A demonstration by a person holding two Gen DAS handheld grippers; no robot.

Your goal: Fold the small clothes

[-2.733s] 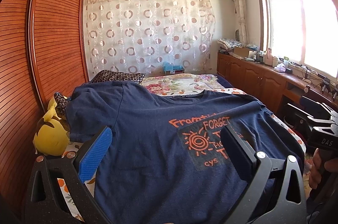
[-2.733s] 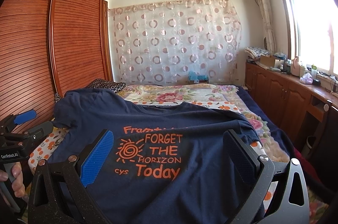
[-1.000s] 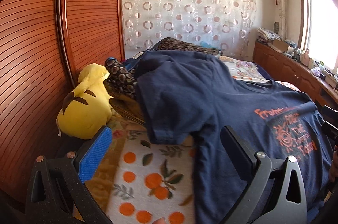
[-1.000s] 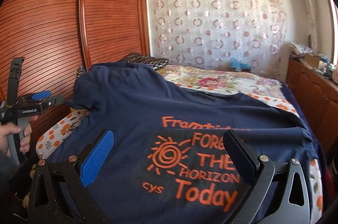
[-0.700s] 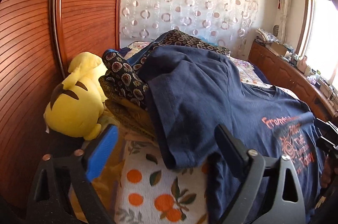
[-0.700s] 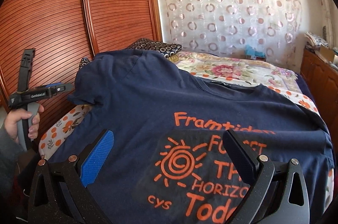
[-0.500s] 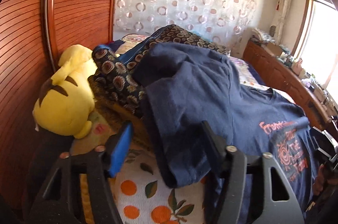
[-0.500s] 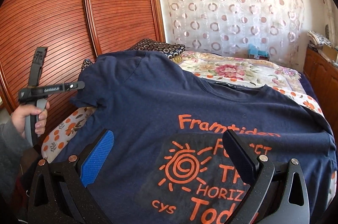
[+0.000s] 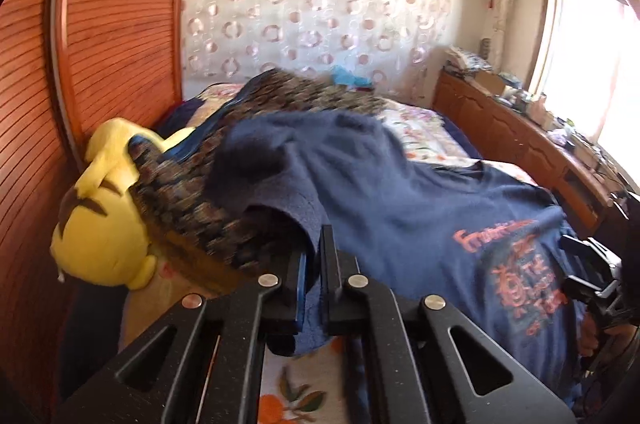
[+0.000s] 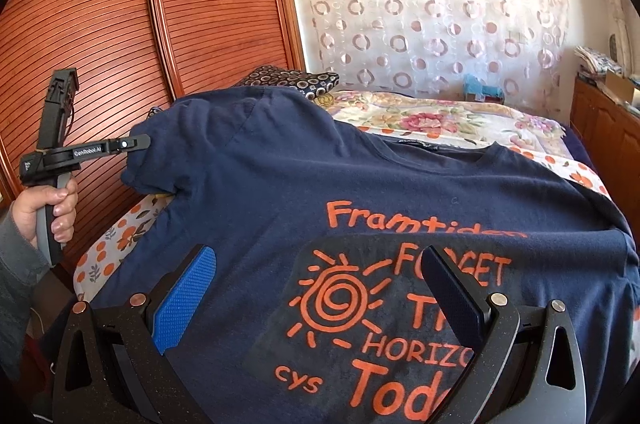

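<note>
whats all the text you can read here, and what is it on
"Framtiden": navy t-shirt, orange print, top line.
"FORGET": t-shirt, partly behind the right tongs.
"HORIZO": t-shirt, end cut off.
"cys": t-shirt, small, lower left of the print.
"Tod": t-shirt, cut off at the frame edge.
"GenRobot.AI": side of the left tongs.
T-shirt neck label: too small to read.

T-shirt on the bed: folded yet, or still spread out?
Spread out. The navy T-shirt lies flat, print up, across the bed; only its sleeve is pinched in the shut left gripper.
</note>
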